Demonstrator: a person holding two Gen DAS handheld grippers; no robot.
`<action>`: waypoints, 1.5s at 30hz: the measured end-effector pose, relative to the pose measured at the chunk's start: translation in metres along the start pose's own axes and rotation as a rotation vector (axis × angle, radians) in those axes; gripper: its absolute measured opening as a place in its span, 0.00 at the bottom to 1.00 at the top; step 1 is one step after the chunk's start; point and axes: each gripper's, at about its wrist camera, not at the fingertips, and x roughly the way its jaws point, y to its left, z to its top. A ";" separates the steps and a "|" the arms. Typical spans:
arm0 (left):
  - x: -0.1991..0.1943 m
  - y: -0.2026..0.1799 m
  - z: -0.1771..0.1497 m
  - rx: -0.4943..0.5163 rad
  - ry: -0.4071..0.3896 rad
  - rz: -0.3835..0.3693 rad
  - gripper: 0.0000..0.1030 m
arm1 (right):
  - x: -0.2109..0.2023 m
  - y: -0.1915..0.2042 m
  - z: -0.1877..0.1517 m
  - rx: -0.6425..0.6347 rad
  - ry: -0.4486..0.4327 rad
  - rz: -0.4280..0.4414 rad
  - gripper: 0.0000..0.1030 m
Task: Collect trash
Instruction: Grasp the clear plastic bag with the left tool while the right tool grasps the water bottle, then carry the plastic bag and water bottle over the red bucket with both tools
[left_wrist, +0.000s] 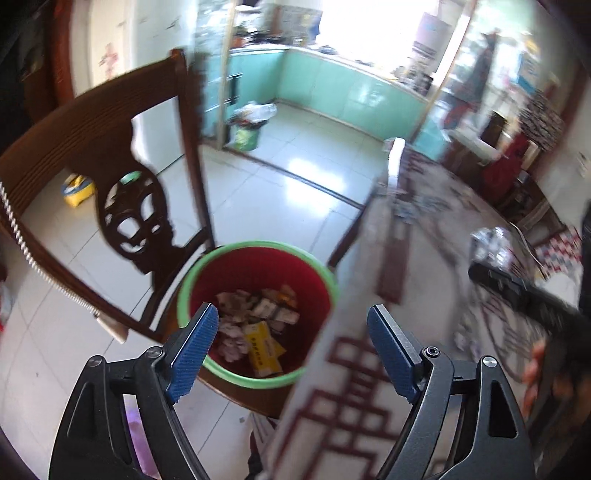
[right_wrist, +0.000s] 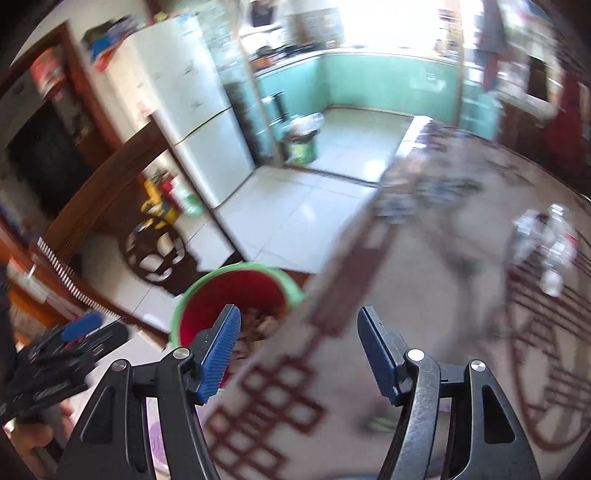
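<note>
A red bin with a green rim (left_wrist: 192, 291) stands on the floor by the table's edge, holding paper scraps and a yellow box (left_wrist: 263, 347). My left gripper (left_wrist: 291, 310) hangs open and empty above the bin's right side and the table edge. My right gripper (right_wrist: 298, 312) is also open and empty, over the patterned tablecloth (right_wrist: 406, 295), with the bin (right_wrist: 236, 284) just beyond its left finger. Crumpled clear and white trash (right_wrist: 546, 243) lies on the table at the right; the left wrist view blurs this trash (left_wrist: 491, 243).
A dark carved wooden chair (left_wrist: 110, 147) stands left of the bin. A white fridge (right_wrist: 192, 110) is behind it. A second, full green bin (left_wrist: 245, 133) sits in the kitchen doorway. Pale tiled floor lies between. The other gripper (right_wrist: 74, 332) shows at the left edge.
</note>
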 end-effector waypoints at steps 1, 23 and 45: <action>-0.006 -0.015 0.001 0.030 -0.006 -0.018 0.81 | -0.009 -0.024 0.005 0.034 -0.014 -0.037 0.64; 0.125 -0.328 0.070 0.308 -0.015 -0.131 0.84 | 0.119 -0.400 0.079 0.533 0.143 -0.090 0.45; 0.212 -0.382 0.061 0.385 0.158 -0.143 0.08 | -0.017 -0.425 0.051 0.464 -0.094 -0.120 0.44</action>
